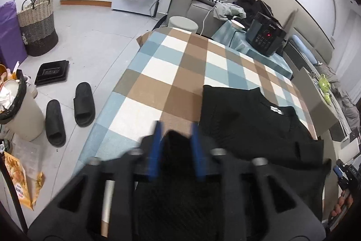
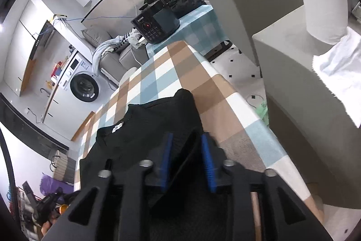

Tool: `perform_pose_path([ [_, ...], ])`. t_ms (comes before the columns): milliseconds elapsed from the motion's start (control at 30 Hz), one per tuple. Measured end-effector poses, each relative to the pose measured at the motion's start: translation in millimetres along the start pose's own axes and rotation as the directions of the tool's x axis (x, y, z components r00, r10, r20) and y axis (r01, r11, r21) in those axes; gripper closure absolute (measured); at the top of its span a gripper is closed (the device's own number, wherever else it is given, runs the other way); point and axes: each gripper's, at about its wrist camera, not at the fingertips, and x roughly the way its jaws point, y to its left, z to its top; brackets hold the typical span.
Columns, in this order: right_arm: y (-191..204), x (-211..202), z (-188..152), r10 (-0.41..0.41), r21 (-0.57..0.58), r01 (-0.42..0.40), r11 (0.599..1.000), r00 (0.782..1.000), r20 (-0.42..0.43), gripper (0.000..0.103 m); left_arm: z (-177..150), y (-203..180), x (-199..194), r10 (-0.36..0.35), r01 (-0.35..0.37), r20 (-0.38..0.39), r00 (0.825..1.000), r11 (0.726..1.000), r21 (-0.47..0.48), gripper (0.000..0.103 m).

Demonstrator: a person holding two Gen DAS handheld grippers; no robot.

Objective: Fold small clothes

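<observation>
While both grippers have cloth between their blue fingers, this looks like the lift-and-fold part of the job. The black shirt (image 1: 252,119) lies on the checked tablecloth (image 1: 162,73), collar and white label pointing away, near edge raised. The left gripper (image 1: 176,146) looks clamped on a bunched corner of it, and the right gripper (image 2: 187,155) seems to be pinching a fold on the other side, though the gap there is wider, so I'm less sure that grip is firm. My take: keep both hands level, carry the edge toward the collar at one pace, and don't drag the bottom layer across the table.
</observation>
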Motion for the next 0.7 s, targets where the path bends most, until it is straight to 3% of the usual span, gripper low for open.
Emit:
perform_pose_path([
  [33, -1, -3, -1, -0.008, -0.011, 0.008, 1.000, 1.000, 0.015, 0.059, -2, 3, -1, -0.002, 0.002, 0.010, 1.000, 1.000, -0.002, 0.056],
  [100, -6, -6, -4, -0.033, -0.024, 0.033, 0.999, 0.999, 0.017, 0.059, -5, 6, -1, -0.001, 0.001, 0.023, 1.000, 1.000, 0.002, 0.052],
  [433, -28, 18, -14, -0.041, -0.006, 0.041, 0.999, 0.996, -0.084, 0.058, -33, 7, 35, 0.033, -0.026, -0.102, 0.994, 0.997, 0.070, 0.052],
  [700, -15, 28, -21, -0.037, -0.043, 0.032, 0.999, 0.992, -0.122, 0.058, -37, 1, 51, 0.062, -0.050, -0.103, 0.993, 0.992, 0.113, 0.054],
])
